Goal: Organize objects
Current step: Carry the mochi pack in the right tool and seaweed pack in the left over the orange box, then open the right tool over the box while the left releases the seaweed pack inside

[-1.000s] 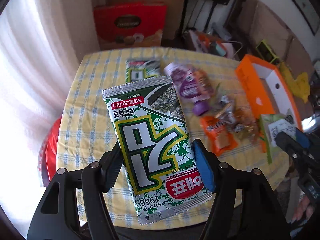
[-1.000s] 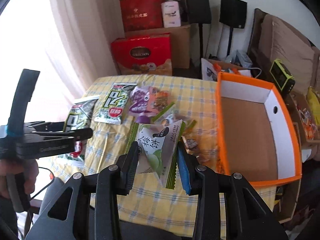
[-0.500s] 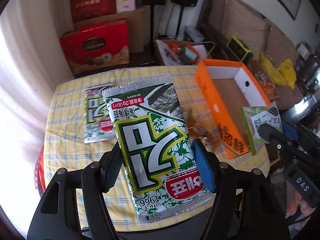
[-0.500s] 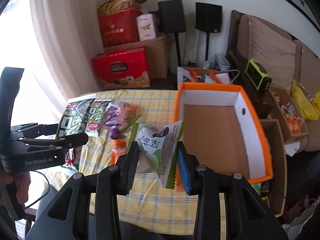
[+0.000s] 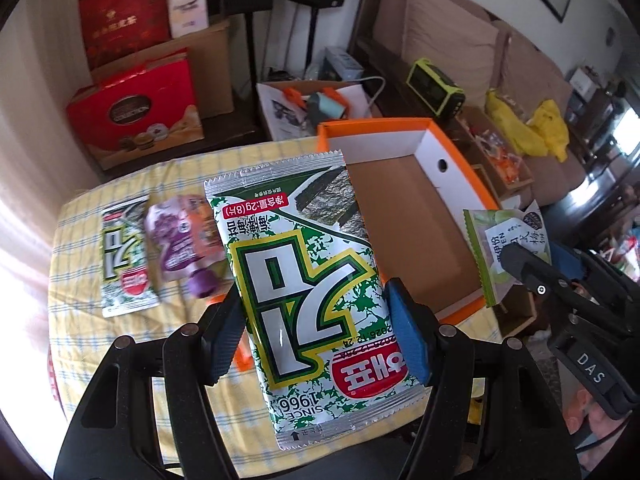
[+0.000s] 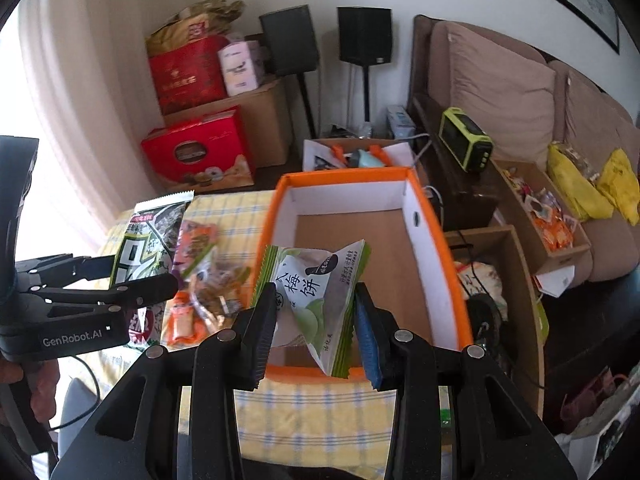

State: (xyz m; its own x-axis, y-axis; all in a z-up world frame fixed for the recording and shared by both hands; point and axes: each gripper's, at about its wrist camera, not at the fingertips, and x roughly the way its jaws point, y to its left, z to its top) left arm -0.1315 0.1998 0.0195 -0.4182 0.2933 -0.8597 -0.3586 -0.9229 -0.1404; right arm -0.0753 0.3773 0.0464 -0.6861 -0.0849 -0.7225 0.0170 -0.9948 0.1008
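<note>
Starting from the right claw [image 6: 316, 332], which is clamped narrowly on a green plum-cake packet [image 6: 316, 292], the open orange box [image 6: 440, 264] is found directly beyond and beneath the packet, so this claw is judged the nearer one for a drop. The left claw [image 5: 316, 332] is closed wider across a long seaweed packet [image 5: 304, 280], whose long axis runs away from the claw toward the box's near-left corner, over the desk [image 5: 80, 320]. Loose snacks [image 6: 208, 280] beside the box are shown clearly only in the right wrist view.
</note>
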